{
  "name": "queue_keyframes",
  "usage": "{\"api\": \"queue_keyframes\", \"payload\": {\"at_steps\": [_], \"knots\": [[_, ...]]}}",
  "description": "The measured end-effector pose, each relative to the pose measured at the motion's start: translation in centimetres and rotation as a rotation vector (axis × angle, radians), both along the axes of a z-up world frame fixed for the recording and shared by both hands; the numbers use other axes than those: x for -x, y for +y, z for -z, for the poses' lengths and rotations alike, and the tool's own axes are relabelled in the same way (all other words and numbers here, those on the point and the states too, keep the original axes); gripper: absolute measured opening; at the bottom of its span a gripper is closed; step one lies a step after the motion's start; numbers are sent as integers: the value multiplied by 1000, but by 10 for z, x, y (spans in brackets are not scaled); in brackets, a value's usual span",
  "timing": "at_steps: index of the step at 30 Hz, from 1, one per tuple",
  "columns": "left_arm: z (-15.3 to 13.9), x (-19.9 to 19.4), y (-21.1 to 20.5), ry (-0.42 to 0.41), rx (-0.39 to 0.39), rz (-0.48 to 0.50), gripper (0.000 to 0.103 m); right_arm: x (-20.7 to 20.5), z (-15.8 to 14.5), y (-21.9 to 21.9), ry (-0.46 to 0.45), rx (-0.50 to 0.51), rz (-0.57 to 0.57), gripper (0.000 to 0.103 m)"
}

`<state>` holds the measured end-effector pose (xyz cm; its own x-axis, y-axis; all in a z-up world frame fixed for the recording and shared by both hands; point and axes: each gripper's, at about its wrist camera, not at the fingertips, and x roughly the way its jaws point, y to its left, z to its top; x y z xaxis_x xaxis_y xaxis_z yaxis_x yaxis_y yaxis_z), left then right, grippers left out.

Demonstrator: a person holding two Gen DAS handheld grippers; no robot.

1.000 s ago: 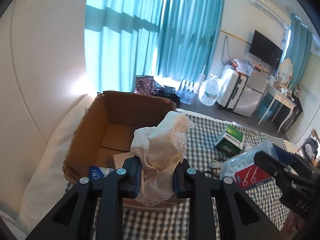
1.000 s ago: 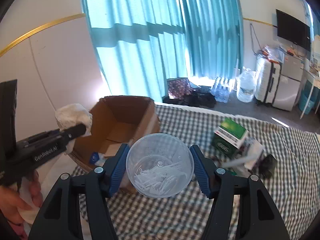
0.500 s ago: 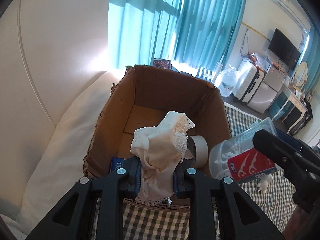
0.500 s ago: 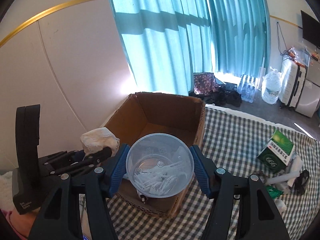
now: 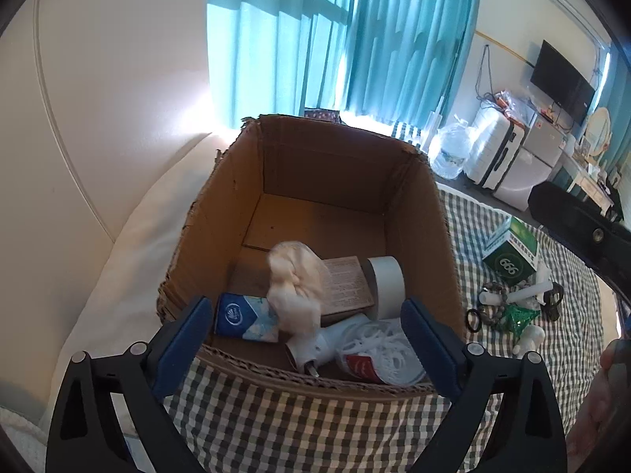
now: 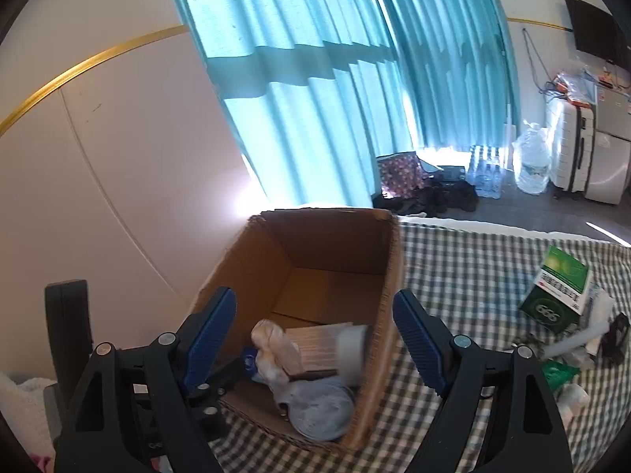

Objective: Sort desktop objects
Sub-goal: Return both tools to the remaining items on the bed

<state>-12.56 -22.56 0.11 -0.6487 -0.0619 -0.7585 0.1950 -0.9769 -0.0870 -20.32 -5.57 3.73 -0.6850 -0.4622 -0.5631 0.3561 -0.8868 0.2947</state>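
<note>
An open cardboard box (image 5: 221, 213) (image 6: 388, 260) stands on the checked cloth. Inside it lie a cream lace cloth (image 5: 295, 287) (image 6: 272, 351), a clear tub of white floss picks (image 5: 378, 351) (image 6: 321, 414), a tape roll (image 5: 388, 283), a flat brown box (image 5: 347, 287) and a blue tissue pack (image 5: 242, 317). My left gripper (image 5: 305, 339) is open and empty over the box's near wall. My right gripper (image 6: 315, 335) is open and empty above the box.
A green box (image 5: 512, 252) (image 6: 560, 295) and several small items (image 5: 508, 307) lie on the checked cloth (image 5: 315, 425) to the right. A cream padded wall (image 5: 79, 118) is on the left. Teal curtains (image 6: 335, 79) hang behind.
Both grippers have opened. The cream cloth dropped from my left gripper into the box. The clear tub dropped from my right gripper into the box. Both grippers moved closer over the box.
</note>
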Motion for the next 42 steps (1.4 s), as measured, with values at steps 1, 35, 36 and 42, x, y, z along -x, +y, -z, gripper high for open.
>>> {"api": "queue_keyframes", "payload": {"at_steps": [1, 35, 36, 42], "knots": [[-1, -1, 5, 4, -2, 7, 100, -2, 1, 9, -3, -7, 14, 82], [102, 0, 238, -15, 137, 161, 103, -48, 142, 276, -194, -20, 394, 86], [106, 4, 236, -24, 136, 153, 103, -44, 147, 276, -210, 0, 389, 86], [133, 28, 234, -74, 123, 131, 103, -18, 168, 268, -254, -5, 381, 86]]}}
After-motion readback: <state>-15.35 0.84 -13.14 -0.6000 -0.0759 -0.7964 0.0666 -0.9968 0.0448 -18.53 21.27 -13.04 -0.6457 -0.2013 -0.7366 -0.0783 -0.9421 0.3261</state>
